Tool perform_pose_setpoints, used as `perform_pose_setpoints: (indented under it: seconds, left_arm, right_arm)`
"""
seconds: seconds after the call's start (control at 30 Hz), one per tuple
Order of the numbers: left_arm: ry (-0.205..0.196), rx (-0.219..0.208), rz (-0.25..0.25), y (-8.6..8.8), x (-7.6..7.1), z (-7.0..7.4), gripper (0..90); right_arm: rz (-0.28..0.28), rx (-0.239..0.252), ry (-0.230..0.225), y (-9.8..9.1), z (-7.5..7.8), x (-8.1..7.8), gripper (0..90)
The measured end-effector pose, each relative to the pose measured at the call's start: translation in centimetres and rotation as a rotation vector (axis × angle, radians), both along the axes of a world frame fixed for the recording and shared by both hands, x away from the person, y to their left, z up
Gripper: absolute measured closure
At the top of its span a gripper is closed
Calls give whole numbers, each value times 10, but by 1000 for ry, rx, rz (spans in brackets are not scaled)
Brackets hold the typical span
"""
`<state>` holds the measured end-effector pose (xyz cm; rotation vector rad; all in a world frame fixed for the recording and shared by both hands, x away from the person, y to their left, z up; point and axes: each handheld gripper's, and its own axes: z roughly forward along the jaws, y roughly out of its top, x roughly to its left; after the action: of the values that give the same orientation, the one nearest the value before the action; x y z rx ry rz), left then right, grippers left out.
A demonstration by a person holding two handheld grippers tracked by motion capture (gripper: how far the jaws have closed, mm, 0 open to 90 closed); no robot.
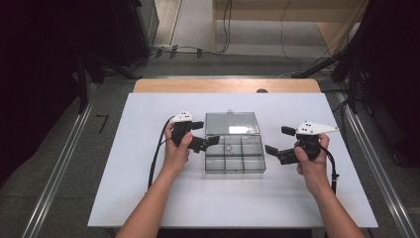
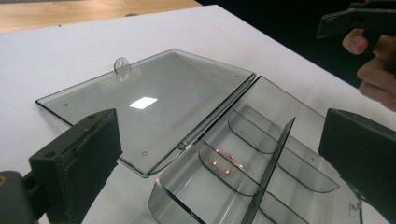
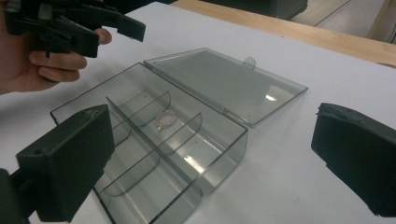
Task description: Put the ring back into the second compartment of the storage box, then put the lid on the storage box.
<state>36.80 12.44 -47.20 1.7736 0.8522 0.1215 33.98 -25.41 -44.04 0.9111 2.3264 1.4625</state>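
Note:
A clear plastic compartment box [image 1: 236, 159] sits mid-table, with its lid [image 1: 232, 123] folded flat behind it. A small pinkish beaded ring [image 1: 229, 147] lies in a middle compartment, also seen as the ring [image 2: 226, 162] and the ring [image 3: 165, 120]. My left gripper [image 1: 205, 133] hovers at the box's left rear corner, open and holding nothing. My right gripper [image 1: 280, 140] hangs just right of the box, open too. In the left gripper view the box [image 2: 275, 149] and lid [image 2: 154, 93] lie between my jaws; the right gripper view frames the box [image 3: 219, 154] likewise.
The white tabletop [image 1: 148, 198] has free room around the box. A wooden strip [image 1: 198, 85] runs along its far edge. Cables [image 1: 198, 49] lie on the floor beyond. Dark stands [image 1: 346, 64] flank the table. Metal rails [image 1: 59, 163] run along both sides.

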Motion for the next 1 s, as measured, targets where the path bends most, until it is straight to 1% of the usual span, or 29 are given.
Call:
perform_pose_setpoints:
  seconds: [0.07, 0.13, 0.23, 0.3, 0.5, 0.63, 0.77, 0.87, 0.9, 1.0]
  left_arm:
    - [0, 0, 4, 0, 1, 1, 0]
    - [3, 4, 5, 1, 3, 1, 0]
    - [17, -4, 19, 3, 8, -1, 0]
    - [24, -6, 26, 5, 11, -2, 0]
    - [40, 11, 54, 6, 19, -5, 0]
    - [49, 14, 56, 6, 24, -5, 0]
    - [62, 4, 66, 8, 28, -7, 0]
    - [80, -6, 79, 9, 32, -9, 0]
    - [83, -5, 83, 8, 33, -10, 0]
    - [106, 2, 94, 7, 37, -12, 0]
  right_arm:
    - [3, 9, 0, 3, 0, 6, 0]
    - [2, 7, -1, 5, 0, 11, 0]
    - [-2, 23, 14, 7, -1, 19, 0]
    - [-6, 25, 20, 10, -1, 24, 0]
    - [-2, -4, 26, 21, -2, 39, 0]
    - [-10, -2, 36, 24, -2, 48, 0]
    - [-10, 8, 53, 27, -1, 56, 0]
    - [-11, -3, 60, 30, -3, 62, 0]
    - [-9, -5, 72, 31, -4, 65, 0]
    - [-5, -2, 84, 34, -6, 71, 0]
